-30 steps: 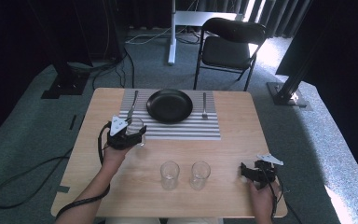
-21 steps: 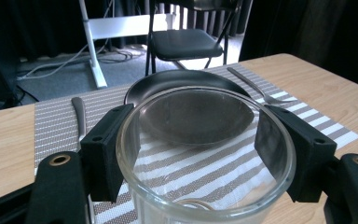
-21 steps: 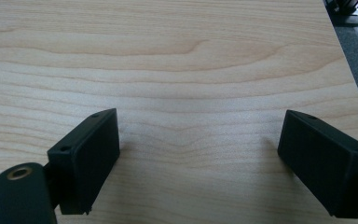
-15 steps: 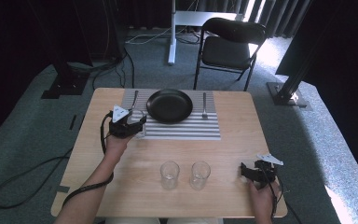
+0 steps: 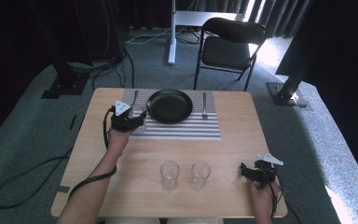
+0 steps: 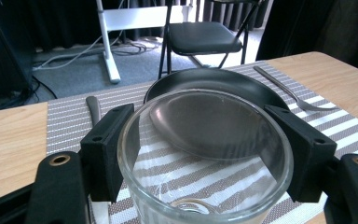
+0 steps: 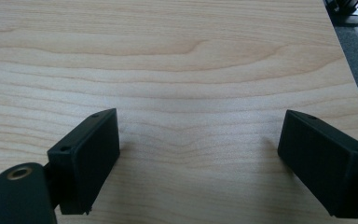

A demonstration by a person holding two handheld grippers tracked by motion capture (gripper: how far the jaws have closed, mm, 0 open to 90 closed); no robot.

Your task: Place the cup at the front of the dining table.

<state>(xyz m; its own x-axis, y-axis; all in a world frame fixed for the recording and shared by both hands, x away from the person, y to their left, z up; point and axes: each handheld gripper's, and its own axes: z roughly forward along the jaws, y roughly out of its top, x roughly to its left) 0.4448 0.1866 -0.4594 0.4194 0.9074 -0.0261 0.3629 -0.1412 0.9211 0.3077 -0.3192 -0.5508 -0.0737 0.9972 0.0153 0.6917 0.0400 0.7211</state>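
I am holding the left tool (image 6: 200,154) around a clear glass (image 6: 205,158), its two black jaws pressing the rim from either side, so it is pinching the glass. Just ahead of that tool, a black plate (image 6: 214,84) is sitting on a striped mat (image 6: 70,123); seen through the glass, the plate's near edge is looking bent and enlarged. Ahead and to the tool's left, a knife (image 6: 93,108) is lying on the mat, and to its right, past the plate, a fork (image 6: 293,93) is lying there too. From the high view, the left tool (image 5: 137,122) is sitting over the mat's left end, just beside the plate (image 5: 169,105), with my left hand (image 5: 117,136) behind it.

I am keeping the right tool (image 7: 198,161) spread wide, its jaws well apart with bare wooden bench (image 7: 182,56) between them. In the high view, that tool (image 5: 248,171) is resting near the bench's right front corner, my right hand (image 5: 261,198) behind it. To its left, two more empty glasses are standing side by side on the bench (image 5: 121,196): one (image 5: 200,175) nearer the tool, the other (image 5: 169,175) beyond it.

Past the bench's far edge, a black folding chair (image 5: 230,44) is standing on grey carpet (image 5: 23,140).
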